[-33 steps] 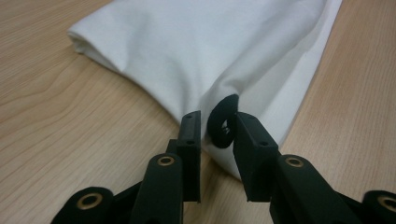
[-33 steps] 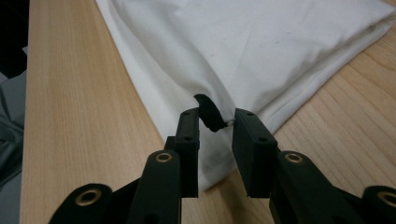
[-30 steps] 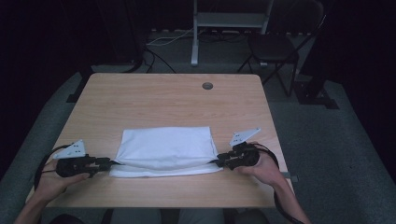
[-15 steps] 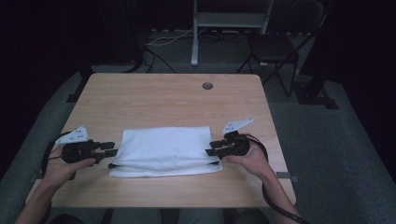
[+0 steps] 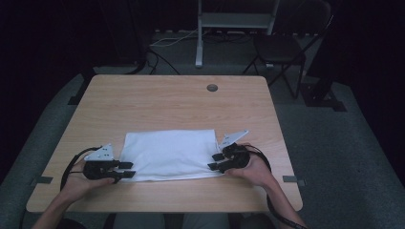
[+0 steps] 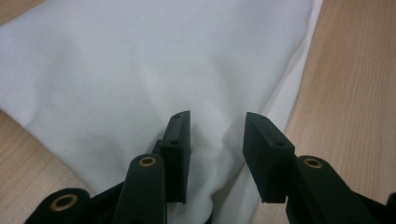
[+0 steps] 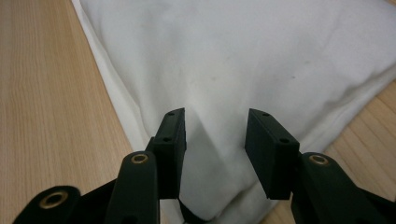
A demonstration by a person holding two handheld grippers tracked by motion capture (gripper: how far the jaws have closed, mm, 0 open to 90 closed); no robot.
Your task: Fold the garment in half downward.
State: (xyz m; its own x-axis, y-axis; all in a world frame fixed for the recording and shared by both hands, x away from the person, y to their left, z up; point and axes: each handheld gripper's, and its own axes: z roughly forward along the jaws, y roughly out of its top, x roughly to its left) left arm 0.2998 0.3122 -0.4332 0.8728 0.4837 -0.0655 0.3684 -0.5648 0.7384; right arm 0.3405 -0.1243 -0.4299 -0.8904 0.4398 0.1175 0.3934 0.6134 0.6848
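Note:
A white folded cloth (image 5: 167,152) lies on the near half of the wooden table (image 5: 167,105). My left gripper (image 5: 128,170) sits at the cloth's near left corner, pointing right. In the left gripper view the left gripper (image 6: 217,119) has its jaws apart over the cloth (image 6: 140,56); a low ridge of fabric lies between them and the pads do not press it. My right gripper (image 5: 214,161) is at the near right corner, pointing left. The right gripper (image 7: 215,114) likewise stands apart over the cloth (image 7: 257,51). Both pairs of jaws have just been opening.
A round cable hole (image 5: 212,88) sits near the table's far edge. Behind the table stand a dark chair (image 5: 282,47) and a metal stand (image 5: 234,21), with cables on the floor. Bare wood surrounds the cloth.
Both grippers' jaws have opened. The hands shifted toward the far side beside the cloth, then came back to its near corners. The cloth stays flat and folded.

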